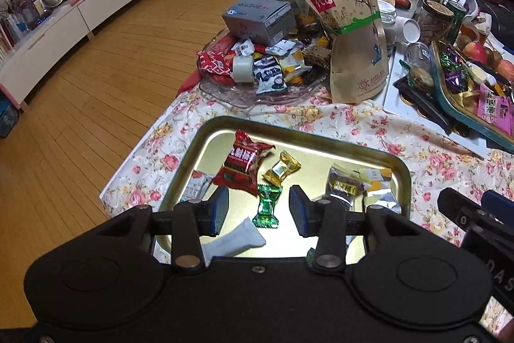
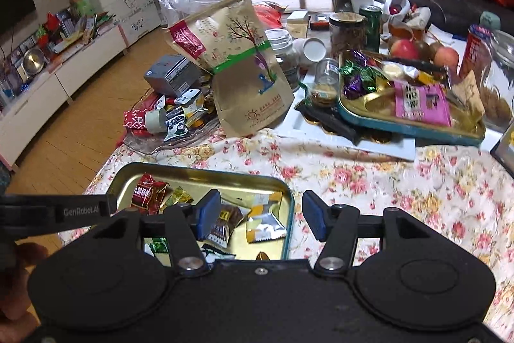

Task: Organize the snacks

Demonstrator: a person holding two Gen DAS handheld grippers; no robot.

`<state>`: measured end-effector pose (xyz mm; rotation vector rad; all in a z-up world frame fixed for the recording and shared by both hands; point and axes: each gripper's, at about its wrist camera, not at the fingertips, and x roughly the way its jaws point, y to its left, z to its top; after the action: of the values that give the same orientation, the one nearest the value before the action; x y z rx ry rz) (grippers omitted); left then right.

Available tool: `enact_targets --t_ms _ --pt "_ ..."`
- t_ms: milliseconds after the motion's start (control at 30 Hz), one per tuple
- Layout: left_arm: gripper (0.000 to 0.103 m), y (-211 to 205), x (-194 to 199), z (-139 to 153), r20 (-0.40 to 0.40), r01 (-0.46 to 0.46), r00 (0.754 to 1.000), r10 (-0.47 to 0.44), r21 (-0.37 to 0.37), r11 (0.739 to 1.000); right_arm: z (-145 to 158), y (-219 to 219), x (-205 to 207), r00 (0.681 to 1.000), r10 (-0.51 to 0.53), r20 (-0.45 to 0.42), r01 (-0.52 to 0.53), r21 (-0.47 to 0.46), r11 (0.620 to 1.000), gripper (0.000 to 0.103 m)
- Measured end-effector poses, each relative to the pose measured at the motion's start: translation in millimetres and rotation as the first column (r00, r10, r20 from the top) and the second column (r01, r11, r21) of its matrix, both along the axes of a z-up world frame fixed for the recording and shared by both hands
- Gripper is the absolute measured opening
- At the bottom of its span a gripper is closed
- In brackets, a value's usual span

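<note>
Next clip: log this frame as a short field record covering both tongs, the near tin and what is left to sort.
left tongs: open, empty, over the gold tin tray
right tongs: open, empty, straddling the tray's right rim
tray contents: red packet, green candy, gold candy, white sachet, a few more
unsorted: snack pile on the glass dish, beside the kraft bag
surface: floral cloth

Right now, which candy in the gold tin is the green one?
Find the gold tin on the flowered tablecloth, nearest the left claw. Below the big red packet lies the green candy, between the claw's blue pads. It is the only shiny green twist-wrapped sweet there.
</note>
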<state>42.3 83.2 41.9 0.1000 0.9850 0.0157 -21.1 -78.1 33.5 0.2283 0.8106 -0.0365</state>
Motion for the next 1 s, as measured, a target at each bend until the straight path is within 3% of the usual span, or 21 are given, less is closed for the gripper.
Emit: enact_targets --t_ms 233,400,533,700,767,1000 --pt "0.051 -3 -14 -14 -0.008 0.011 1.000 -0.011 0.005 1.000 -16 -7 -14 0.996 0.019 -0.086 -0.021 -0.023 1.000 0.059" --pt "0.051 -9 -23 -21 -0.020 0.029 0.999 -0.030 -0.015 0.999 -24 -8 -23 0.996 0.001 -0.088 -0.004 -0.028 1.000 0.059" --pt "0.051 -14 -36 -20 0.032 0.049 0.998 -0.049 0.001 0.999 -25 -8 -32 0.999 0.007 -0.052 -0.008 -0.003 1.000 0.059" --pt "0.051 -17 -51 -19 0.125 0.047 0.991 -0.052 0.040 0.998 -27 -5 -37 0.997 0.013 -0.070 -0.014 -0.015 1.000 0.059" --pt "0.052 -19 -54 -21 0.115 0.060 0.991 -0.067 0.063 0.996 -28 -4 -40 0.998 0.005 -0.070 -0.007 -0.024 1.000 0.059" --pt "0.052 -22 -63 -30 0.039 0.102 0.994 -0.103 0.023 0.995 -32 -6 -48 0.995 0.011 -0.095 -0.009 0.013 1.000 0.059"
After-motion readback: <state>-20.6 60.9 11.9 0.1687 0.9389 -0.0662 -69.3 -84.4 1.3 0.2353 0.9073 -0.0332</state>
